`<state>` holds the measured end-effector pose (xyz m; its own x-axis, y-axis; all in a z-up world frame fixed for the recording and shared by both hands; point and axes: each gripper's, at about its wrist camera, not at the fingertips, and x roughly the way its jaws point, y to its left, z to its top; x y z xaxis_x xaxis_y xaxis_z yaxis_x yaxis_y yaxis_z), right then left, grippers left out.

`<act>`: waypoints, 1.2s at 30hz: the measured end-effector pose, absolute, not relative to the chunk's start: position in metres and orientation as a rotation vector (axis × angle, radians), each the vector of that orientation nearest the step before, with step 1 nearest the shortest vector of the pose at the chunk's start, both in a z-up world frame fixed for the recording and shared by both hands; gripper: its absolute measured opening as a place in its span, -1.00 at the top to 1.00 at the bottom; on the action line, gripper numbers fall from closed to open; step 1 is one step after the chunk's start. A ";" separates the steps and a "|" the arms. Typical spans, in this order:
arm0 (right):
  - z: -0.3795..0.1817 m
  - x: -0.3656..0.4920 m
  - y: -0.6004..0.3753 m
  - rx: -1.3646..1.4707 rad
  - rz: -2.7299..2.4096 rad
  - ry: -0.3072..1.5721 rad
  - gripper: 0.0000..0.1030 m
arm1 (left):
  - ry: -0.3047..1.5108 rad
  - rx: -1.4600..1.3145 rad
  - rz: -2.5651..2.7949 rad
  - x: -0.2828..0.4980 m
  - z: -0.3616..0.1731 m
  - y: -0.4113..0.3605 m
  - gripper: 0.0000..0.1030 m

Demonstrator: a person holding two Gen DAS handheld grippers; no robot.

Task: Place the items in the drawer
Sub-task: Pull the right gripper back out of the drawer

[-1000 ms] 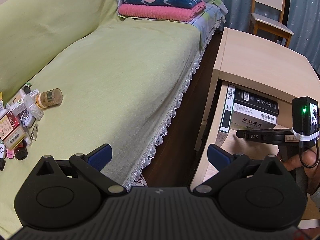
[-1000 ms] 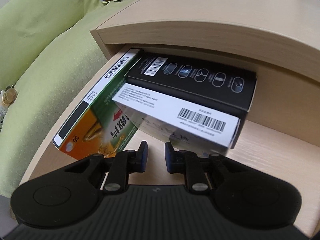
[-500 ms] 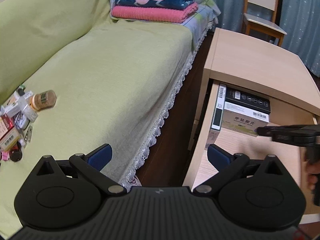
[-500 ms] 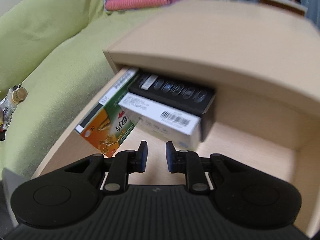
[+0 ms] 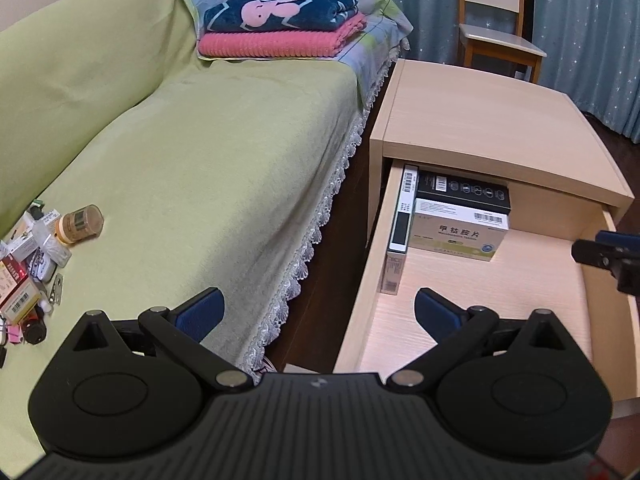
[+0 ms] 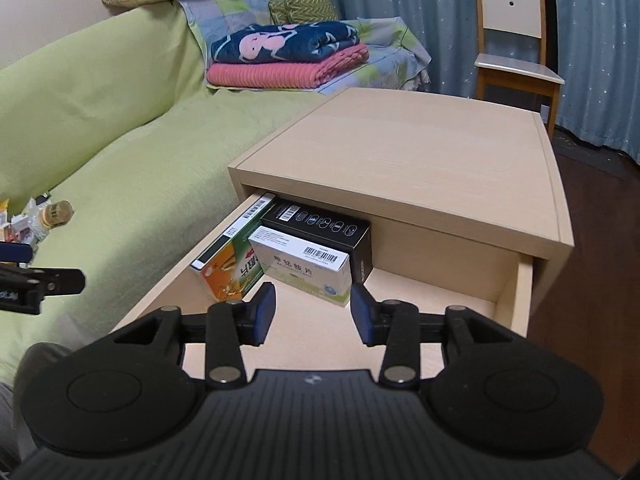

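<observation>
- Left gripper [image 5: 316, 312]: jaws wide apart, empty
- Right gripper [image 6: 312, 312]: jaws parted, empty, above drawer [image 6: 524, 292] front
- Three boxes at drawer's back-left corner: white box [image 6: 300, 266], black box [image 6: 320, 224], orange-green box [image 6: 228, 268] against left wall

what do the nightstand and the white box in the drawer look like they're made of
Pale beige nightstand: looks like laminated board with a matte finish; faint printed grain, sharp uniform edges. It could be veneer.
White rectangular box with barcode: seemingly thin printed cardboard, slightly glossy, with crisp folded corners and printed text.
</observation>
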<state>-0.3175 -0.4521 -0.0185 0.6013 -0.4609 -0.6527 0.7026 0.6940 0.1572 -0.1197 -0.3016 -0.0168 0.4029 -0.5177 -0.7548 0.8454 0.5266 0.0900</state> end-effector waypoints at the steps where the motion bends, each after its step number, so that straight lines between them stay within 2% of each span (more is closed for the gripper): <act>1: -0.017 -0.320 -0.450 0.422 -0.702 0.615 0.23 | 0.737 0.508 -0.912 -0.121 -0.016 -0.301 -0.97; 3: -0.012 -0.326 -0.445 0.409 -0.708 0.606 0.22 | 0.732 0.506 -0.921 -0.124 -0.013 -0.299 -0.97; 11: 0.005 -0.369 -0.420 0.361 -0.755 0.573 -0.03 | 0.683 0.491 -0.981 -0.126 -0.008 -0.281 -0.97; 25: -0.007 -0.480 -0.380 0.378 -0.792 0.674 -0.09 | 0.582 0.598 -1.181 -0.118 -0.034 -0.226 -0.97; 36: -0.044 -0.498 -0.372 0.406 -0.775 0.794 -0.09 | 0.630 0.652 -1.251 -0.123 -0.074 -0.237 -0.97</act>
